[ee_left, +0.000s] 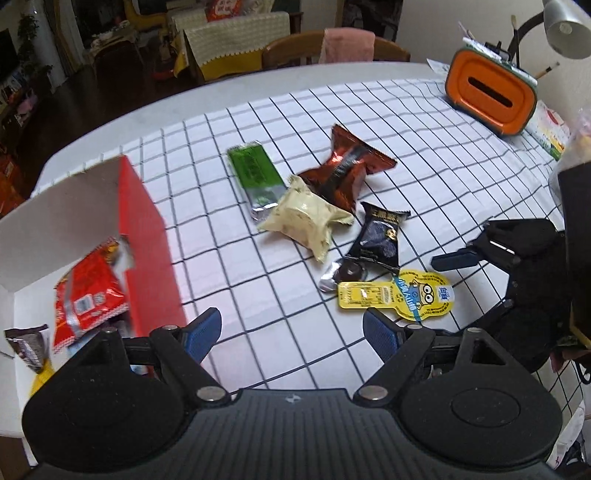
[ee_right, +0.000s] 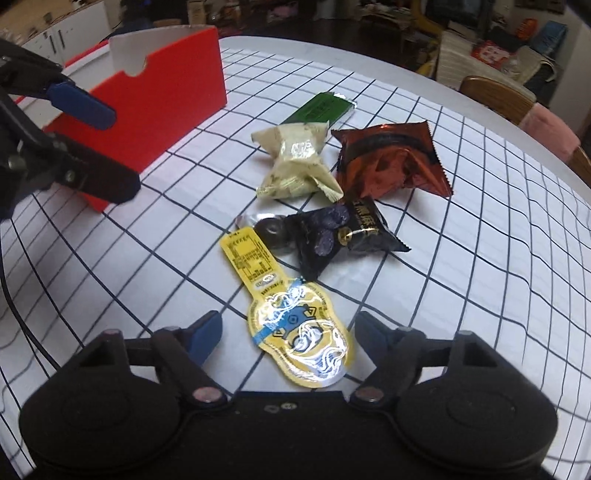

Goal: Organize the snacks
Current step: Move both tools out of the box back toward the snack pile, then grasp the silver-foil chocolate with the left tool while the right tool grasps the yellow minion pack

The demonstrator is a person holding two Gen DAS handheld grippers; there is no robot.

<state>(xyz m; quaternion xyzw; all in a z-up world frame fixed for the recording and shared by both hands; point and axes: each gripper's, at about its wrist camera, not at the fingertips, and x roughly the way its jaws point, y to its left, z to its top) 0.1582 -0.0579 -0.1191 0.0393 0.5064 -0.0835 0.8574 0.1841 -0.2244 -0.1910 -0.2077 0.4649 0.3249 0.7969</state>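
Observation:
A red open-topped box (ee_left: 147,236) stands at the left and holds a red snack packet (ee_left: 88,295) and a brown one (ee_left: 29,343). Loose on the checked cloth lie a green bar (ee_left: 255,173), a cream packet (ee_left: 306,218), a red-brown packet (ee_left: 343,166), a black packet (ee_left: 380,236), a foil-wrapped chocolate (ee_left: 343,275) and a yellow cartoon packet (ee_right: 295,321). My right gripper (ee_right: 290,332) is low over the yellow packet, one pad on each side, neither touching it. My left gripper (ee_left: 291,328) hangs open and empty over bare cloth beside the box.
An orange tissue box (ee_left: 491,96) and a grey desk lamp (ee_left: 565,26) stand at the far right of the table. A wooden chair (ee_left: 332,48) with a pink cloth sits behind the table's far edge. Bare cloth lies between the box and the snacks.

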